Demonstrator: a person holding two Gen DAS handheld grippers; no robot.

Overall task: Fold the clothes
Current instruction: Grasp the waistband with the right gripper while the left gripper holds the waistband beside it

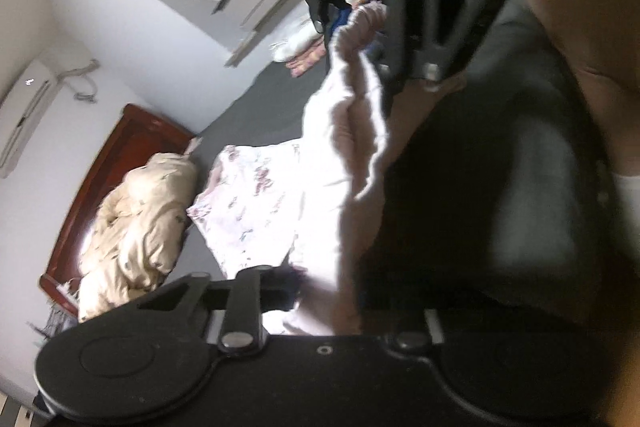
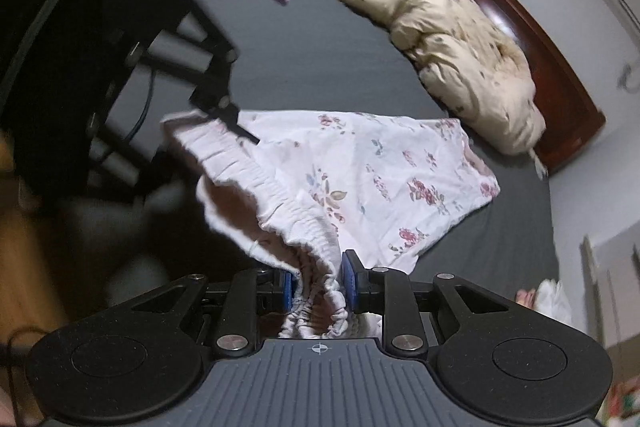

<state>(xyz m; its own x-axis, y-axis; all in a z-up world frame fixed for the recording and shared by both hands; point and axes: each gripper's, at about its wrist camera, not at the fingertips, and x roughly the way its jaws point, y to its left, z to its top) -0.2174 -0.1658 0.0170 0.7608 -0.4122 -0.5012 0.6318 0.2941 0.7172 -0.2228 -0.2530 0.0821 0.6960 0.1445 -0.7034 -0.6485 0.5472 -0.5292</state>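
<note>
Bedroom: grey-sheeted bed (image 2: pixel 320 59) with dark red wooden headboard (image 2: pixel 560 67), cream duvet (image 2: pixel 460 47) bunched against it; white walls (image 1: pixel 120 7), wall-mounted air conditioner (image 1: pixel 24 115).

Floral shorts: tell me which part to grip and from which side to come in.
Grip the gathered elastic waistband of the floral shorts, one tool at each end, coming from the open waist side, opposite the legs lying on the grey sheet. The band is thick and ruched, so it bunches between pads. The right tool and left tool already pinch it this way.
</note>
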